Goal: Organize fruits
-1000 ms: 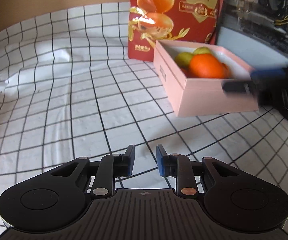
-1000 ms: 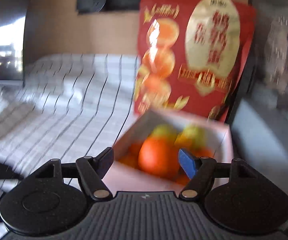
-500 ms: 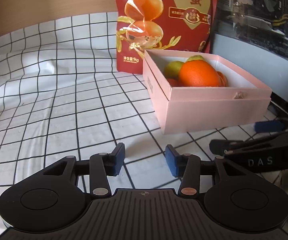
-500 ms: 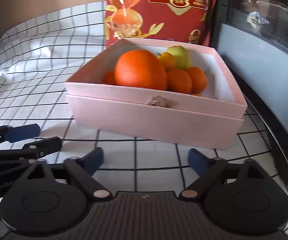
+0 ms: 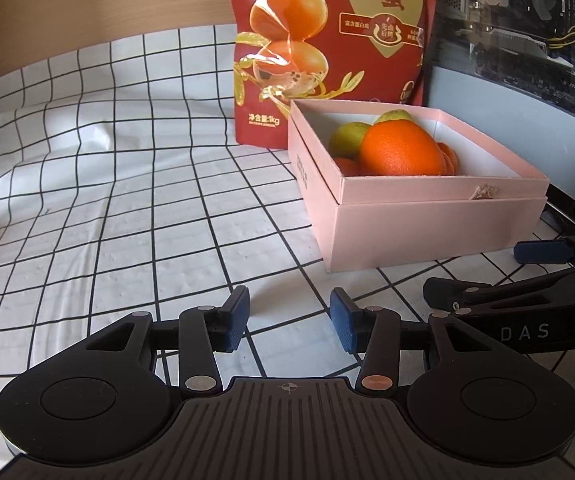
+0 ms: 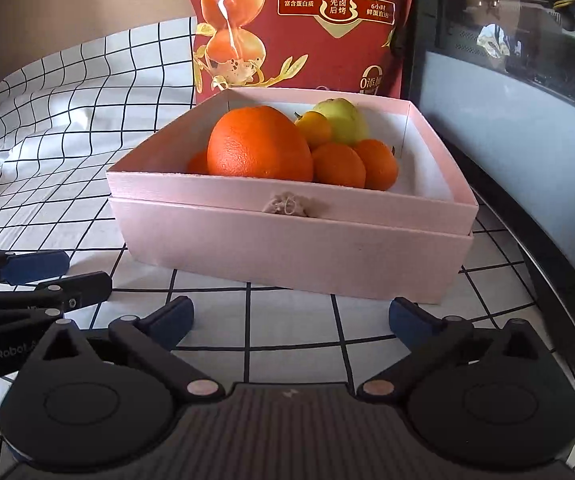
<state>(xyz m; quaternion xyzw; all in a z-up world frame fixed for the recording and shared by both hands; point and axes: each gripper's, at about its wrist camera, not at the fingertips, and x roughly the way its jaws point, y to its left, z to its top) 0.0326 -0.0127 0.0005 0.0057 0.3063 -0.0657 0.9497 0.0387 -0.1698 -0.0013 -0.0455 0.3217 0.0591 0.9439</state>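
Note:
A pink box stands open on the checked cloth. Inside it lie a large orange, small oranges and green fruit. My left gripper is open low over the cloth, to the near left of the box, with nothing between its fingers. Just in front of the box's near wall, my right gripper is open wide and empty. Each gripper shows in the other's view: the right gripper at the right edge, the left gripper at the left edge.
A tall red snack bag stands right behind the box. A dark glass-sided computer case lines the right side. The black-and-white checked cloth stretches wrinkled to the left, up to a wooden wall.
The left gripper's jaws have opened from nearly shut. The right gripper came down from above the box to the cloth in front of it, and its jaws spread wider.

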